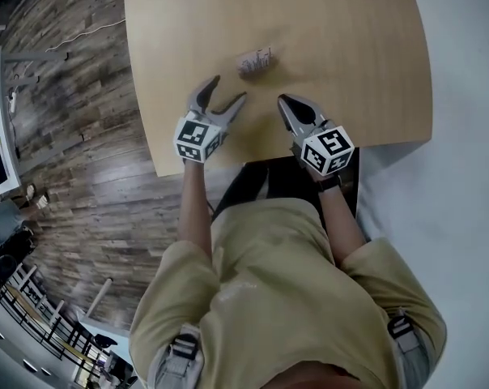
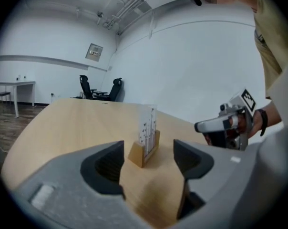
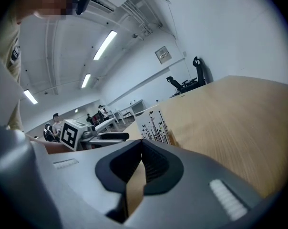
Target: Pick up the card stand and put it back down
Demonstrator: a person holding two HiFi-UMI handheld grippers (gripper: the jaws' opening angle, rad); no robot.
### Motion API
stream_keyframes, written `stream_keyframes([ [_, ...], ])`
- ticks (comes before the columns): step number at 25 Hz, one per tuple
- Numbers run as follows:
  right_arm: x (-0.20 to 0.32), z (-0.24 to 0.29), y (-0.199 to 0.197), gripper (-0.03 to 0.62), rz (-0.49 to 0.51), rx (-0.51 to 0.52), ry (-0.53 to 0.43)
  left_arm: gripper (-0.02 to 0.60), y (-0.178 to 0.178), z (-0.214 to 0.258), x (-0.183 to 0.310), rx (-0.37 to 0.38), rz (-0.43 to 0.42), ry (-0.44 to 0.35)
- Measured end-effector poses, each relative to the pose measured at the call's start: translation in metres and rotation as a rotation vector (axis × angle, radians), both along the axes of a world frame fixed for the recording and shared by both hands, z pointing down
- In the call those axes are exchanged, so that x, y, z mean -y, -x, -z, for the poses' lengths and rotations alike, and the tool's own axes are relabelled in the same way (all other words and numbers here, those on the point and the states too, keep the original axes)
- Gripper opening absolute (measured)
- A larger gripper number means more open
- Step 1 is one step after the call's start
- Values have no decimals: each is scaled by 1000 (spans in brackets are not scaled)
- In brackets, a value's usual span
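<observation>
Left gripper (image 1: 228, 91), jaws apart, points at the stand (image 1: 255, 61) at upper centre; right gripper (image 1: 283, 101) closed, empty; pickup not begun.

No legible text, wall sign (image 2: 94, 52) too small, card stand (image 2: 146, 138) bears only drawings

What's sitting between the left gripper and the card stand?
Only bare table separates the left gripper and the card stand, seen in the head view.

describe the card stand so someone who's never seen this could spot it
Find the light wooden table. Just beyond the left gripper and right gripper stands the card stand: a small wooden block holding an upright white card with dark markings, the only loose object there.
</observation>
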State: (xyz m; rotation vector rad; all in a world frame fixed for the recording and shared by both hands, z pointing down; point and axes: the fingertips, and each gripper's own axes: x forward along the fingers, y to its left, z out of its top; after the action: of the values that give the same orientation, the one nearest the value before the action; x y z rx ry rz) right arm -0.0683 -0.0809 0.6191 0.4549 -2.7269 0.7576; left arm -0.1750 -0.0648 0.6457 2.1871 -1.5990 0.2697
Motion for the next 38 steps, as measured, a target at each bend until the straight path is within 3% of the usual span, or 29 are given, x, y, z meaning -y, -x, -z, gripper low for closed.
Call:
stream_keyframes([
  [4,9,-6,1,6,21,-2,3,357,-4,-21,31,20,-56,13],
  [9,29,-21,-6,6,18,-21,29,353,-9,-39,63,62,-103,39],
  [22,44,-41,-16,6,4,-19,56,135,-30,-61,84,162,-224,69],
  [27,46,-34,-6,6,-1,-11,42,114,-31,-61,82,144,-266,77],
  [33,45,2,6,6,-14,19,-7,112,-35,-26,73,127,-282,51],
  [38,33,56,15,6,-39,58,-62,112,-28,37,51,141,-267,6],
])
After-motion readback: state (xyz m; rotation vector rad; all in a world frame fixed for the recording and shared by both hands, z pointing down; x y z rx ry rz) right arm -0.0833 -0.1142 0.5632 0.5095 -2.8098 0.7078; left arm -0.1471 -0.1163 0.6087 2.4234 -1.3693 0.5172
